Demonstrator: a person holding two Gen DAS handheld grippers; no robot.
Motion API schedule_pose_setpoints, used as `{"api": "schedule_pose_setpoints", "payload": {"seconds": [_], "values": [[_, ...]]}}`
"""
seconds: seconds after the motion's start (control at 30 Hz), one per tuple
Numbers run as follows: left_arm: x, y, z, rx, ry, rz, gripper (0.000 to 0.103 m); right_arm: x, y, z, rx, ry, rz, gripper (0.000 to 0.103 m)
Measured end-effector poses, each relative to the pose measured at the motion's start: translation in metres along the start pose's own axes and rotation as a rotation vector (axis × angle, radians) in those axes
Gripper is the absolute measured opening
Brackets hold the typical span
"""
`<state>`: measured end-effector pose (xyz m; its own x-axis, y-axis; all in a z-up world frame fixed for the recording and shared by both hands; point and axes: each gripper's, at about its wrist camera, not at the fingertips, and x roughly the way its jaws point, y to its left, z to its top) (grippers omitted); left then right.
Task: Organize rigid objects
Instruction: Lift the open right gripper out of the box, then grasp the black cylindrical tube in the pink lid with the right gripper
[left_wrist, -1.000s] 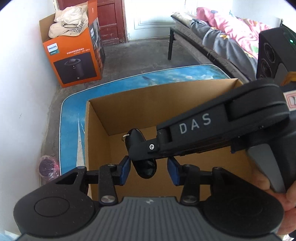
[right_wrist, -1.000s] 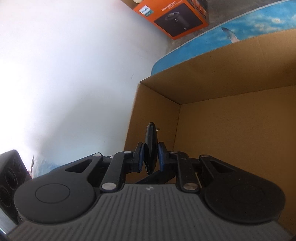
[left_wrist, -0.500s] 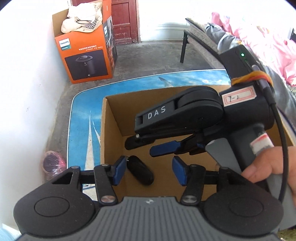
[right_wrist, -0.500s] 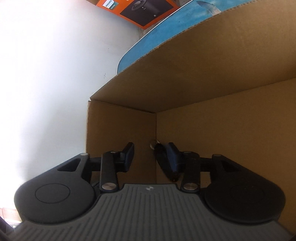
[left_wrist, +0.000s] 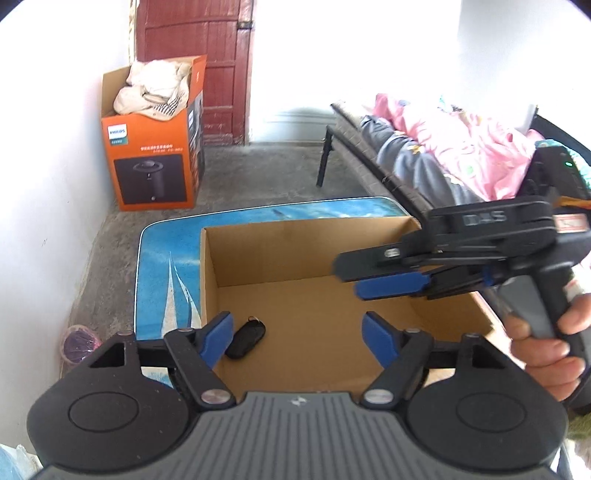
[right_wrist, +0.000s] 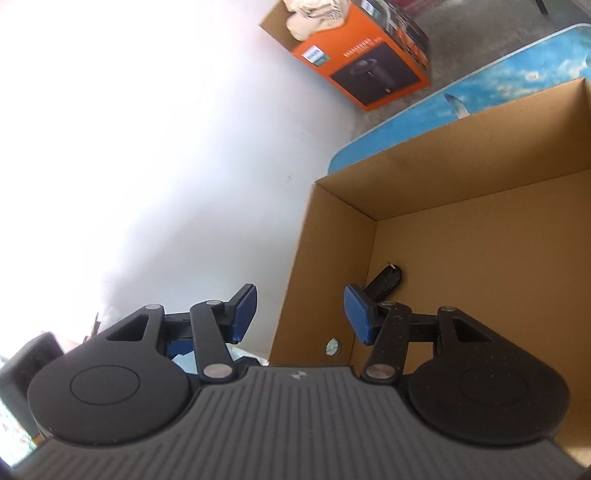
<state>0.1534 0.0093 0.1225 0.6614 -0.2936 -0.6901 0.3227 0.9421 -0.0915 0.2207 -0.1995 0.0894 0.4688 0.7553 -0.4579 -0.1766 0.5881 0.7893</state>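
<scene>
one key fob (left_wrist: 246, 338), two cardboard boxes (left_wrist: 295, 251).

Daylight floods in beside the door (left_wrist: 192, 70) and blows out the white wall (right_wrist: 147, 147). Fisheye bending curves the table (left_wrist: 166, 258) edge, corners go black, and the right gripper (left_wrist: 373, 275) looks motion-blurred.
</scene>
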Motion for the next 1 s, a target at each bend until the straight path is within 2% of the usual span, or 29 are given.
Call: {"api": "schedule_pose_setpoints", "payload": {"seconds": [0.2, 0.33, 0.47, 0.57, 0.63, 0.7, 1.0], "values": [[-0.033, -0.016, -0.056, -0.008, -0.041, -0.071, 0.082, -0.067, 0.002, -0.079, -0.067, -0.064, 0.017, 0.054], [-0.034, -0.033, -0.102, 0.000, -0.020, -0.081, 0.082, -0.054, -0.020, -0.137, -0.019, -0.070, -0.007, 0.054], [-0.014, -0.043, -0.138, 0.005, 0.045, -0.094, 0.076, -0.020, -0.043, -0.172, 0.075, -0.018, -0.017, 0.053], [-0.001, -0.042, -0.150, -0.029, 0.113, -0.120, 0.056, 0.001, -0.054, -0.185, 0.124, 0.015, -0.036, 0.047], [0.003, -0.039, -0.158, -0.063, 0.131, -0.128, 0.052, 0.008, -0.058, -0.192, 0.134, 0.034, -0.046, 0.044], [0.006, -0.037, -0.162, -0.078, 0.139, -0.126, 0.043, 0.013, -0.056, -0.192, 0.138, 0.057, -0.055, 0.039], [0.014, -0.038, -0.167, -0.078, 0.127, -0.135, 0.041, 0.031, -0.054, -0.185, 0.103, 0.143, -0.166, 0.037]]}}
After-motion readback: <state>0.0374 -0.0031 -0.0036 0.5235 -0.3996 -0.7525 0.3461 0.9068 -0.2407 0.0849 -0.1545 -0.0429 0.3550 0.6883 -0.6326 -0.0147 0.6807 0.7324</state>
